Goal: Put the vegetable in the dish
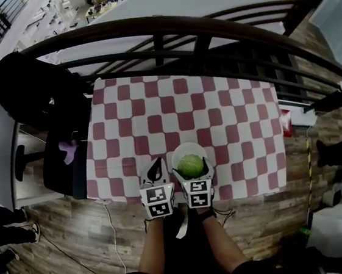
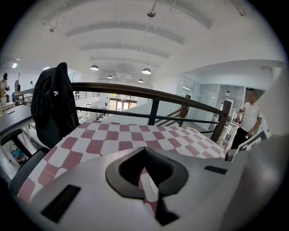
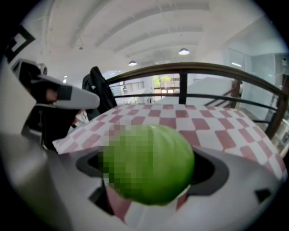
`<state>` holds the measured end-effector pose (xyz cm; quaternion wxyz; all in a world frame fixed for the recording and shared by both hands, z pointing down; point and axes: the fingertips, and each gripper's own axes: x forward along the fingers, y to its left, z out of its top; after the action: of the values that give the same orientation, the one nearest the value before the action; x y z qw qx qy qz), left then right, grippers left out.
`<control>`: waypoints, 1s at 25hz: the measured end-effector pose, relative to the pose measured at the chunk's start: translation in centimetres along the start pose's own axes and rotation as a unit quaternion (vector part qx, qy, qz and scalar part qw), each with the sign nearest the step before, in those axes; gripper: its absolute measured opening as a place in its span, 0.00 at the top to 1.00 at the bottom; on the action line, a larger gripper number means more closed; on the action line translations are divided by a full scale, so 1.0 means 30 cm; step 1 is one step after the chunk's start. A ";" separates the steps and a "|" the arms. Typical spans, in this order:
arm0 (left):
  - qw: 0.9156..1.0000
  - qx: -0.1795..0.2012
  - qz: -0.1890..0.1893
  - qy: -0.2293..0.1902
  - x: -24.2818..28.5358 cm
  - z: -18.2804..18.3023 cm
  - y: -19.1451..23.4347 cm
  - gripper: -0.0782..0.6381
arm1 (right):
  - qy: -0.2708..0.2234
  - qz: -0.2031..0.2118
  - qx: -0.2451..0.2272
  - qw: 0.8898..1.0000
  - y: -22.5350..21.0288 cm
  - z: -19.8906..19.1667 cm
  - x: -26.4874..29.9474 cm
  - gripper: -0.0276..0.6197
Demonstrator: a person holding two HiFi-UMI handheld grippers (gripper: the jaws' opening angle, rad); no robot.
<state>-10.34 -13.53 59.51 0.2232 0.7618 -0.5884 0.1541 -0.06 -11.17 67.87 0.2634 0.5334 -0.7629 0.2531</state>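
A round green cabbage [image 1: 190,165] sits over a white dish [image 1: 187,145] near the front edge of the checked table. My right gripper [image 1: 192,170] is closed around the cabbage, one finger on each side. In the right gripper view the cabbage [image 3: 151,162] fills the space between the jaws and hides their tips. I cannot tell whether the cabbage rests in the dish or hangs just above it. My left gripper [image 1: 157,168] is just left of the dish, shut and holding nothing. In its own view the left gripper [image 2: 145,173] has its jaws together over the cloth.
A red-and-white checked cloth [image 1: 180,111] covers the table. A dark curved railing [image 1: 164,26] runs behind the table. A black jacket [image 1: 34,93] hangs on a chair at the left. A person in a white shirt [image 2: 249,118] stands off to the right.
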 end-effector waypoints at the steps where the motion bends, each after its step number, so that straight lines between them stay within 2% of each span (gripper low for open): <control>1: 1.000 0.001 0.000 0.000 0.001 -0.002 0.002 0.87 | 0.003 -0.001 -0.003 1.000 0.000 -0.009 0.009 0.13; 6: 1.000 0.002 0.006 -0.004 0.005 -0.003 0.017 0.87 | 0.009 -0.004 -0.014 1.000 -0.009 -0.030 0.064 0.13; 12: 1.000 0.000 0.013 0.016 0.005 -0.059 0.032 0.87 | -0.006 -0.009 -0.031 0.999 -0.026 0.017 0.112 0.14; 21: 1.000 -0.007 0.009 0.022 0.019 -0.078 0.021 0.87 | -0.019 -0.012 -0.036 0.999 -0.023 -0.009 0.089 0.14; 23: 0.999 -0.010 0.002 0.031 0.023 -0.093 0.011 0.87 | -0.021 -0.013 -0.035 0.999 -0.027 -0.011 0.084 0.14; 25: 0.998 -0.015 -0.022 0.048 0.032 -0.108 -0.015 0.87 | -0.025 -0.016 -0.035 0.999 -0.029 -0.011 0.078 0.14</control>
<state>-9.55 -12.54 62.67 0.2657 0.7626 -0.5626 0.1770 0.12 -12.79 69.78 0.2663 0.5419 -0.7694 0.2084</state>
